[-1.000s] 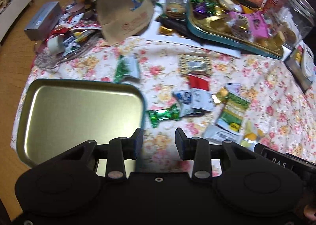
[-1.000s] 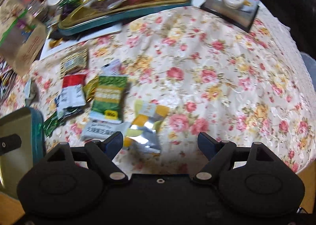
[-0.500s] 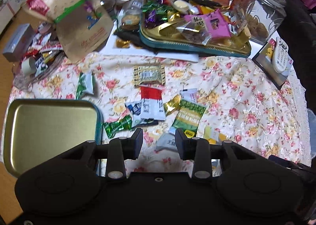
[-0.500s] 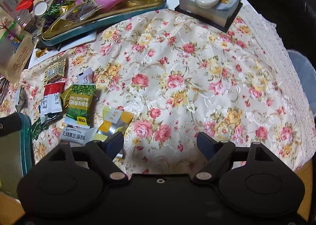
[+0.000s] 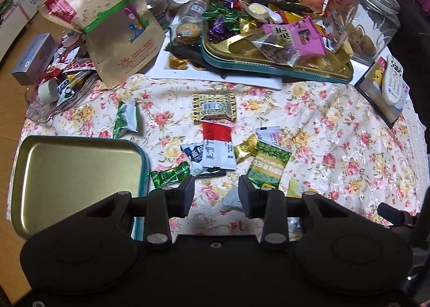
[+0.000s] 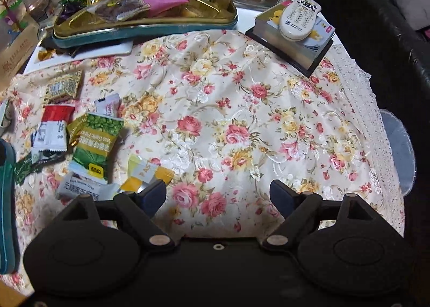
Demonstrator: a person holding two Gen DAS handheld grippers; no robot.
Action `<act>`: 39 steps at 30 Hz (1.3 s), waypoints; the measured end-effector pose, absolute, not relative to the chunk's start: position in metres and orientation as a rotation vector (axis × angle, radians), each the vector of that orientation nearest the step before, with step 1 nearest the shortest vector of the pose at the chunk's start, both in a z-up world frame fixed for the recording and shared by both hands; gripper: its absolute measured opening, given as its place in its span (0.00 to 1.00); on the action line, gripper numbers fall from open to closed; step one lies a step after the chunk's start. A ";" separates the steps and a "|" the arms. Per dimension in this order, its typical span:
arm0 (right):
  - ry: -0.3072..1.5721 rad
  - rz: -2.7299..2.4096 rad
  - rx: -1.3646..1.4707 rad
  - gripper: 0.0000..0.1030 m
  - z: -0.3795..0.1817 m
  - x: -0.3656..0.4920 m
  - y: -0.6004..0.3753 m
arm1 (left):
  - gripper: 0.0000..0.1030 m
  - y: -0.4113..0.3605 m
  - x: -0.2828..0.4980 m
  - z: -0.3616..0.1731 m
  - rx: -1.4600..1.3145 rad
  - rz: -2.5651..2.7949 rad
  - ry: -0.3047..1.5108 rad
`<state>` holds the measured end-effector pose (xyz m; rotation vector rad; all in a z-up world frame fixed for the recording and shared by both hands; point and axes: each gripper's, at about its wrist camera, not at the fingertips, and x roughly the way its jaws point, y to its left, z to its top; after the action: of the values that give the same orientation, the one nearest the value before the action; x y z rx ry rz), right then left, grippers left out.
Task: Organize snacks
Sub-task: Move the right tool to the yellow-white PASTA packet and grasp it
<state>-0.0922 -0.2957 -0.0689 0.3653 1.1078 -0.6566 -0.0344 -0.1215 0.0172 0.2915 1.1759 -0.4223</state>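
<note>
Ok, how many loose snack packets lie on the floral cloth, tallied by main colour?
Green packets: 3
Gold packets: 2
Red-and-white packet: 1
Blue-and-white packet: 1
White packets: 2
Yellow packet: 1
Total: 10
A dark wrapper beneath them is too hidden to count.

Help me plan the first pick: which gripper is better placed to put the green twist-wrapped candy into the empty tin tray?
Left. The left gripper hangs open just short of the green candy, beside the tin tray. The right gripper faces bare tablecloth.

The tablecloth point(image 6: 228, 108) was cream with pink and yellow roses; at nine o'clock lay a gold, teal-rimmed tray point(image 5: 75, 172).
</note>
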 end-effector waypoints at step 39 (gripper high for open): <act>1.156 -0.698 0.739 0.57 -0.117 -0.060 -0.292 | 0.45 -0.083 -0.020 0.019 0.266 -0.366 1.182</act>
<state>-0.0598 -0.2916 -0.1171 0.7392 1.1555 -0.6983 -0.0200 -0.0828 0.0185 0.2661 1.1821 -0.3658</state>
